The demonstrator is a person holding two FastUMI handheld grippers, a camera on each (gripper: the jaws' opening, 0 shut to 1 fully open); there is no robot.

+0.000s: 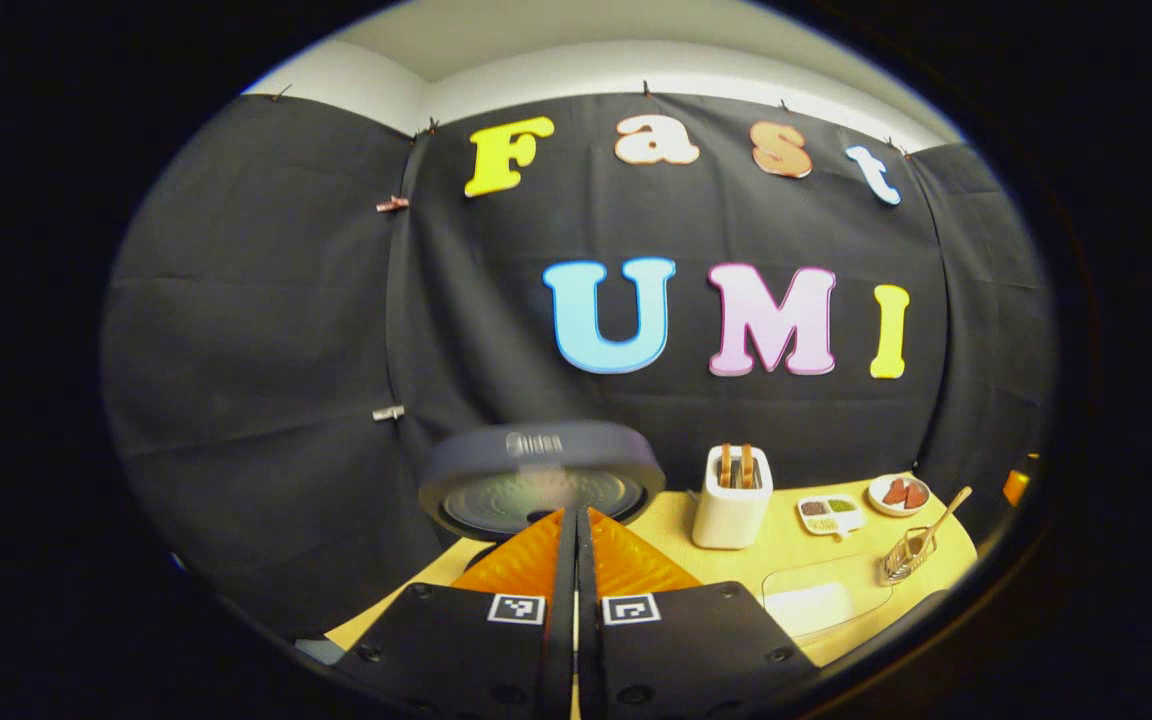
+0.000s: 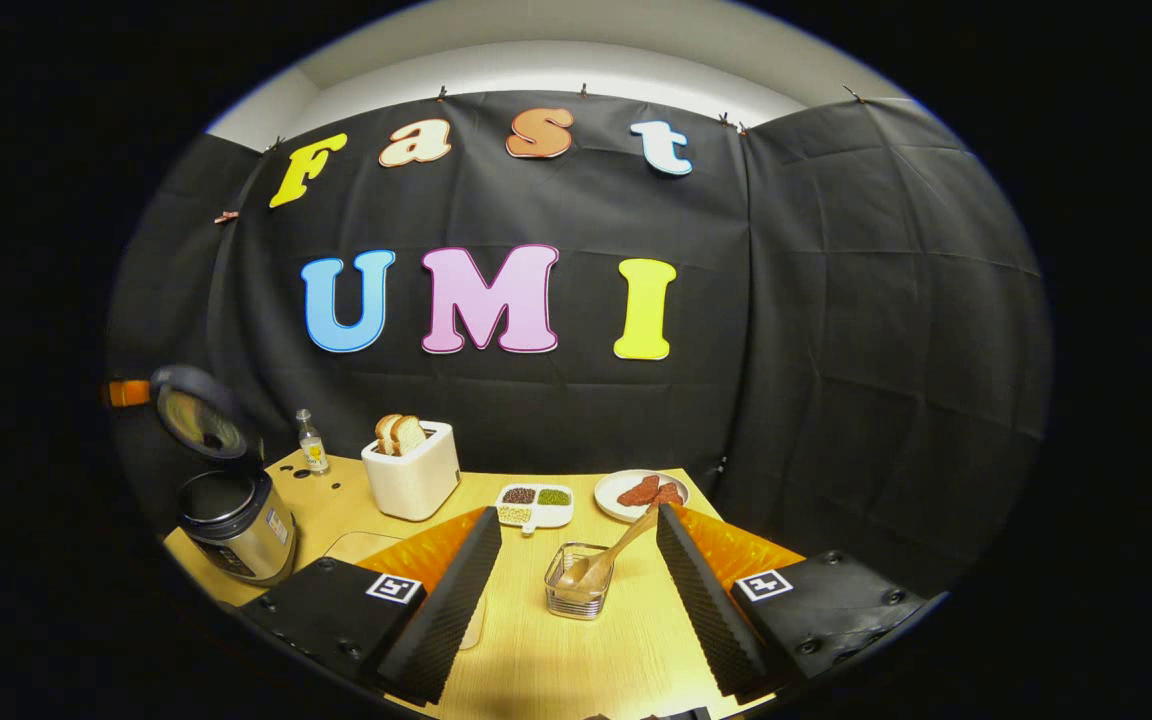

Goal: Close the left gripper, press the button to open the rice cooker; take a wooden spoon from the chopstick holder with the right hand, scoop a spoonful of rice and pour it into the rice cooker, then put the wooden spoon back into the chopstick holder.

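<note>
The rice cooker (image 2: 233,520) stands open, its pot interior hidden; left gripper (image 1: 576,520) jaws together before its lid. Right gripper (image 2: 576,530) jaws apart around the chopstick holder (image 2: 577,583) with the wooden spoon (image 2: 608,553)

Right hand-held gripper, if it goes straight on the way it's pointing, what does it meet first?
Most likely the chopstick holder with the wooden spoon leaning in it; it stands between the open fingers of the right hand-held gripper, just ahead. Depth is hard to judge.
</note>
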